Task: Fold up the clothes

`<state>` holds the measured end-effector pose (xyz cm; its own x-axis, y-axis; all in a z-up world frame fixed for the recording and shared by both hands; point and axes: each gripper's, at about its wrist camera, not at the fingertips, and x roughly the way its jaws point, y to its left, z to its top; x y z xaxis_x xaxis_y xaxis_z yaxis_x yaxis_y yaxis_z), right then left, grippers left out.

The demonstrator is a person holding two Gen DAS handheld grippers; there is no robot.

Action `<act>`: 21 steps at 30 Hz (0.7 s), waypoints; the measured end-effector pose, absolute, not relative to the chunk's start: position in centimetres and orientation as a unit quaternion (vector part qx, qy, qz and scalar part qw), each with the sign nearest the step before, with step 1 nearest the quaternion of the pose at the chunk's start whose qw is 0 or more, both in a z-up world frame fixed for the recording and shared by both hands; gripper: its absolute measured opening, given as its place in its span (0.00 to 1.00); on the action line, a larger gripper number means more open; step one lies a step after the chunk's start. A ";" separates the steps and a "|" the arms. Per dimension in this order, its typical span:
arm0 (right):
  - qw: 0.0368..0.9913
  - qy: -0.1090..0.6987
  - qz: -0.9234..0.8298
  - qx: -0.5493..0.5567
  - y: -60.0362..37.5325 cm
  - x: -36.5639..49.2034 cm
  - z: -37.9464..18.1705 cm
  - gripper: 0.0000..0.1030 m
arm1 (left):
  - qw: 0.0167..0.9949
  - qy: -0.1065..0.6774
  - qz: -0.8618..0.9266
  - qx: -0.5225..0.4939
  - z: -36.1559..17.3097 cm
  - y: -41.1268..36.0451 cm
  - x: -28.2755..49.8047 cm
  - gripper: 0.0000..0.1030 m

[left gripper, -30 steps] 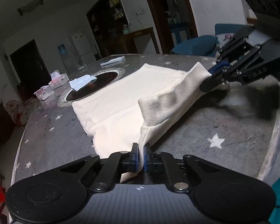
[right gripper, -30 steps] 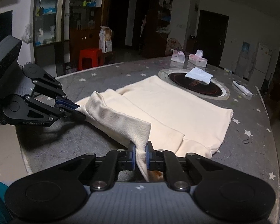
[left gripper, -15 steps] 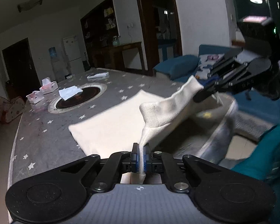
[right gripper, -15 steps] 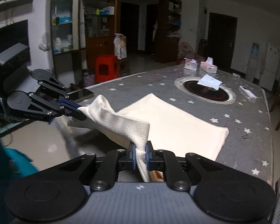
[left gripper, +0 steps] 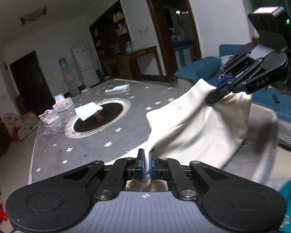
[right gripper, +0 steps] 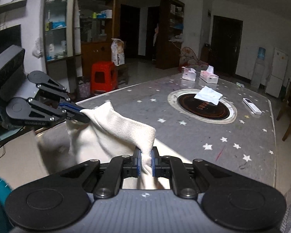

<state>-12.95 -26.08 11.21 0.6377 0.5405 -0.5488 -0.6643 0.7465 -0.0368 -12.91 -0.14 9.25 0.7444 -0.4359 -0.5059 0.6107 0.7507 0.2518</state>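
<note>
With the left gripper (left gripper: 147, 164) and right gripper (right gripper: 145, 162) each pinching the cream garment (left gripper: 194, 136) ahead of its fingers, keeping the edge between them taut should give a clean fold onto the table (right gripper: 184, 136).

The grey star-patterned worktop (right gripper: 213, 136) carries a round black inset plate (right gripper: 201, 106) with a white tissue (right gripper: 208, 95) lying across its 1 o'clock rim. Two tissue boxes (right gripper: 199, 74) stand at 12 o'clock of the plate. A white remote (right gripper: 252, 105) lies at 3 o'clock (flat on the surface). A red stool (right gripper: 104, 77) stands on the floor beyond the worktop.
</note>
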 end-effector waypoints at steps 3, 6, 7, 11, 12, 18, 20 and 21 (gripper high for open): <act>0.899 0.267 0.324 -0.125 -25.7 -9.6 10.7 0.08 | 0.909 0.227 -0.276 0.212 8.4 -0.8 -9.6 0.05; 0.899 0.282 0.311 -0.124 -25.2 -6.3 9.6 0.09 | 0.909 0.248 -0.259 0.215 6.9 -1.5 -5.9 0.05; 0.898 0.289 0.306 -0.123 -24.9 -5.2 9.0 0.09 | 0.908 0.257 -0.252 0.214 6.4 -1.8 -4.7 0.05; 0.902 0.314 0.276 -0.107 -24.4 -1.9 5.8 0.09 | 0.908 0.290 -0.218 0.207 3.4 -2.5 -1.0 0.05; 0.903 0.320 0.269 -0.102 -24.3 -1.4 4.9 0.09 | 0.909 0.294 -0.209 0.207 2.7 -2.7 -0.4 0.05; 0.912 0.338 0.224 -0.067 -24.7 -0.3 1.5 0.18 | 0.917 0.289 -0.169 0.219 1.1 -3.4 0.4 0.21; 0.917 0.335 0.210 -0.048 -25.6 -0.4 1.6 0.21 | 0.920 0.287 -0.155 0.217 1.2 -3.2 0.7 0.30; 0.920 0.333 0.202 -0.039 -26.1 -0.5 1.8 0.21 | 0.922 0.287 -0.151 0.214 1.4 -2.9 0.8 0.30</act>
